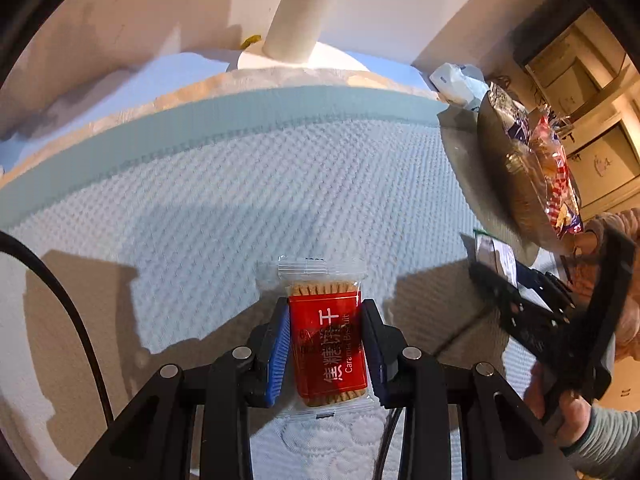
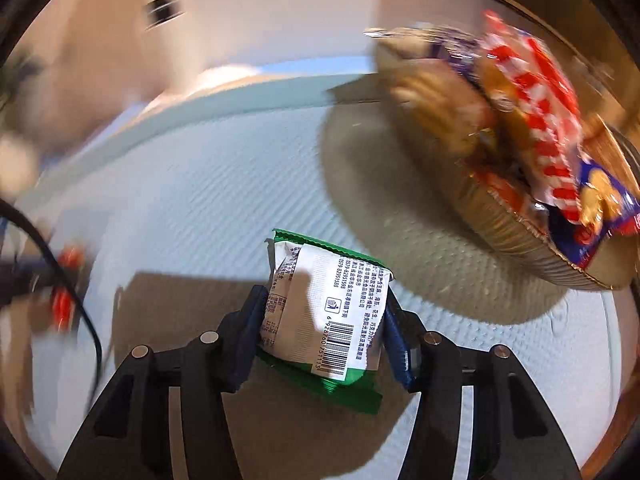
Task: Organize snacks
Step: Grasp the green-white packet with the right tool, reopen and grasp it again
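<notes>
My left gripper (image 1: 325,312) is shut on a red caramel biscuit pack (image 1: 327,346) in clear wrap, held just above the white quilted mattress (image 1: 240,200). My right gripper (image 2: 324,300) is shut on a green and white snack packet (image 2: 320,312), barcode side up, above the mattress. A round foil tray (image 2: 500,224) piled with red-white and blue snack packs (image 2: 532,120) sits to the right of the right gripper. The tray also shows in the left wrist view (image 1: 516,184), at the right, with the right gripper (image 1: 520,304) and the hand below it.
A white paper roll (image 1: 300,16) stands at the far side of the mattress by the wall. A white plastic bag (image 1: 460,84) lies behind the tray. A black cable (image 1: 68,300) runs at the left. Wooden cabinets (image 1: 580,92) stand at the right.
</notes>
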### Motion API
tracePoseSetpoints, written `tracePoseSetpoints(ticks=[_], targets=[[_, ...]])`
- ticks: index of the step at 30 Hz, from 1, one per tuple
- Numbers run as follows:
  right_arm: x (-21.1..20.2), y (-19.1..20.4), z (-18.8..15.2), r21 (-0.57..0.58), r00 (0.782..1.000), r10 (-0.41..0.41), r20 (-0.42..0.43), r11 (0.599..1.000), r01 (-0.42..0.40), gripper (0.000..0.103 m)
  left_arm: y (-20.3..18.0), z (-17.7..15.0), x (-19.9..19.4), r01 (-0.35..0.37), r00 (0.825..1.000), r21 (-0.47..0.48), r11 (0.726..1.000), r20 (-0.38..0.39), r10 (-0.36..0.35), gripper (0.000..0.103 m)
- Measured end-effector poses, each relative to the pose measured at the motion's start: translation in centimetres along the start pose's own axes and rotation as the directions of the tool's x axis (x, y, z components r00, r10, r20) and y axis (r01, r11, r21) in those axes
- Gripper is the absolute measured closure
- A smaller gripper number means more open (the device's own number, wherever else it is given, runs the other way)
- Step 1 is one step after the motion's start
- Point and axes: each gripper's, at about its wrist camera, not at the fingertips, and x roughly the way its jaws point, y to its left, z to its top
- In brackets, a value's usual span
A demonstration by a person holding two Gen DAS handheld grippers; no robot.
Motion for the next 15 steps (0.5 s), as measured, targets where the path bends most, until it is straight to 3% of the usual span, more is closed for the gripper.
tracePoseSetpoints(ticks=[3,7,10,12,13,15], targets=[[-0.6,-0.3,-0.7,-0.097,0.997,0.068,-0.043,0.993,-0.071,0.050,-0.5,-1.0,0.2,-0.011,1.000,0.000,1.000,0.003,0.011,0.070],[-1.4,-0.7,-1.5,-0.146,0.993,0.078,-0.090,0.985,-0.091,0.048,-0.9,-2.0,0.2,-0.016,1.000,-0.021,1.000,0.010,0.016,0.070],[-1.9,-3.8,-2.2,-0.071,0.984,0.125,-0.129,0.988,-0.135,0.040,-1.1,-2.4,0.1,-0.017,1.000,-0.049,0.999,0.024,0.018,0.069],[-2.4,-4.4,-2.9,-0.005,0.974,0.167,-0.151,0.985,-0.170,0.030,-1.3,-2.6,0.0,-0.017,0.999,-0.067,0.998,0.028,0.019,0.061],[-2.6,-4.9,-3.2,0.042,0.971,0.188,-0.149,0.982,-0.183,0.030,-1.4,-2.8,0.0,-0.013,0.999,-0.081,0.997,0.031,0.015,0.052],[-2.7,-5.5,-3.3,0.121,0.968,0.206,-0.144,0.974,-0.189,0.030,-1.7,-3.2,-0.2,-0.020,0.999,-0.094,0.995,0.043,0.024,0.047]])
